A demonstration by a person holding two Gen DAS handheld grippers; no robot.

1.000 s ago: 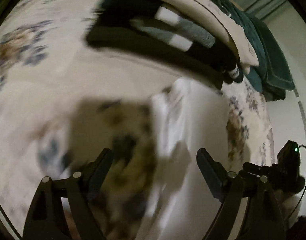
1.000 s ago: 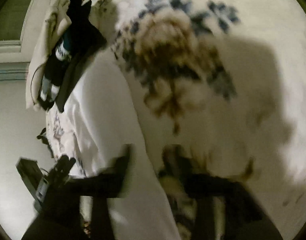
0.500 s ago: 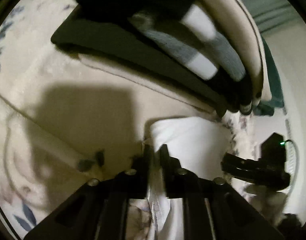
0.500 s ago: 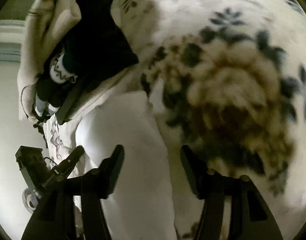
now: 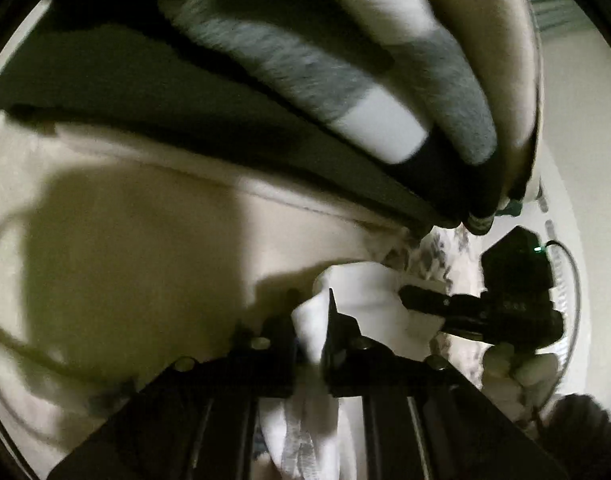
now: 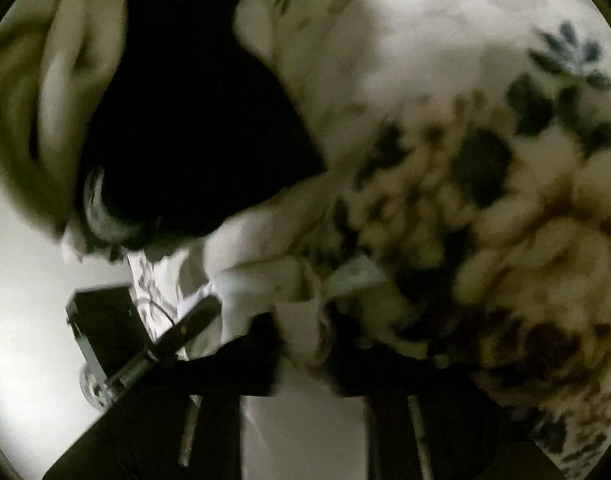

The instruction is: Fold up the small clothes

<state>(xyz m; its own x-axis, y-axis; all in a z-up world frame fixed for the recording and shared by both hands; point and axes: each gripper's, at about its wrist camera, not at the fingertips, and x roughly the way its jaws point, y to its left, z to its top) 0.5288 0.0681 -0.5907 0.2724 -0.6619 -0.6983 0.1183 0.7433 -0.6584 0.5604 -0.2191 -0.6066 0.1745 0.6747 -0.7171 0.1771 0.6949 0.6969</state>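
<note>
Pinching white garment [image 5: 357, 292] | both grippers; long axis unclear, bunched

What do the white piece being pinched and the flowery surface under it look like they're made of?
white garment: looks like thin, soft matte cloth, likely cotton; it bunches and creases where the left gripper pinches it.
floral blanket: seems thick, fuzzy fleece or plush; its printed flowers look soft-edged, though blur leaves this open.

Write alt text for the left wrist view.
The left hand-held gripper pinches a fold of white cloth on a cream bedcover. A stack of folded clothes fills the top, and the right hand-held gripper grips the same cloth at right.
</note>
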